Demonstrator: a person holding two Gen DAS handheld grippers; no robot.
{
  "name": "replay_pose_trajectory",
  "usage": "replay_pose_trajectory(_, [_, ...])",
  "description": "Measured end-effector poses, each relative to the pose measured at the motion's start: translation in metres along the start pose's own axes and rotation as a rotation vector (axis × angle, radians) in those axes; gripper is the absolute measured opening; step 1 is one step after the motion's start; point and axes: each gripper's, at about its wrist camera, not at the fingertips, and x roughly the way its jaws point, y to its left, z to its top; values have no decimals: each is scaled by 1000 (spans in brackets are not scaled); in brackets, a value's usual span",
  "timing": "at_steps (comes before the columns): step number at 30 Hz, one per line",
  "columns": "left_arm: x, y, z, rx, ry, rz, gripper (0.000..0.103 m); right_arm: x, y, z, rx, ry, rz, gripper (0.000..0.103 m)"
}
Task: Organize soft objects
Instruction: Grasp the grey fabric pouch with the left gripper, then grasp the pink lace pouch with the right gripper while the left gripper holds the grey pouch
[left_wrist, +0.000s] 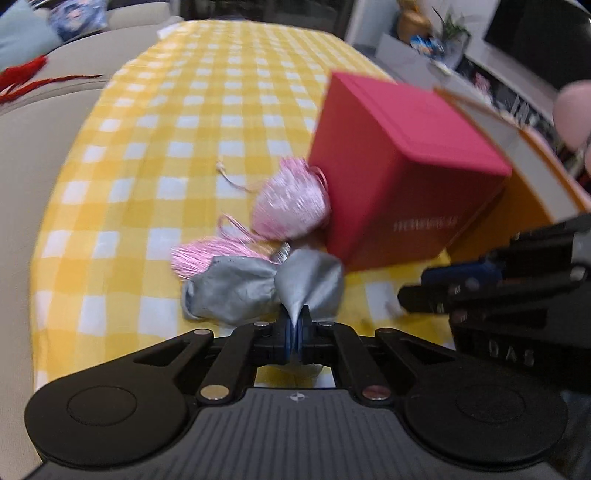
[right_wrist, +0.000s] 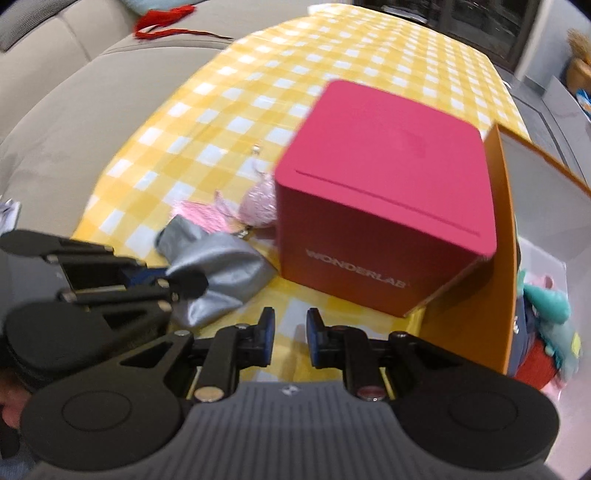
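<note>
A crumpled silver pouch (left_wrist: 236, 288) lies on the yellow checked tablecloth (left_wrist: 147, 166), and my left gripper (left_wrist: 295, 319) is shut on a fold of its near edge. Just behind it are a pink satin pouch (left_wrist: 291, 199) and a pink tassel (left_wrist: 207, 254), touching the red WONDERLAB box (left_wrist: 399, 166). In the right wrist view the silver pouch (right_wrist: 225, 266) sits left of the red box (right_wrist: 380, 206), with the left gripper (right_wrist: 188, 286) on it. My right gripper (right_wrist: 290, 328) hovers over bare cloth, open by a narrow gap and holding nothing. The right gripper (left_wrist: 412, 286) also shows right of the pouch.
An orange-walled box (right_wrist: 502, 236) stands right of the red box and holds several soft toys (right_wrist: 546, 306). A beige sofa (right_wrist: 66, 110) with a red tassel (right_wrist: 162, 18) runs along the table's left side. Shelves with clutter (left_wrist: 436, 40) stand at the back right.
</note>
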Motion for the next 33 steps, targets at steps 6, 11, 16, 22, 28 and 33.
replay_pose_trajectory(6, [-34,15,3,-115,-21,20,3,-20,22,10,-146,-10,18,17])
replay_pose_trajectory(11, [-61,28,2,-200,-34,37,3,-32,42,23,-246,-24,22,17])
replay_pose_trajectory(16, [-74,38,8,-233,-76,49,3,-37,62,42,-385,-33,10,22])
replay_pose_trajectory(22, [-85,50,25,-250,-121,55,3,-27,69,79,-588,47,28,39])
replay_pose_trajectory(28, [-72,59,40,-280,-128,47,3,8,75,103,-820,196,15,56])
replay_pose_trajectory(33, [-55,68,45,-325,-130,50,3,40,81,107,-999,298,-7,56])
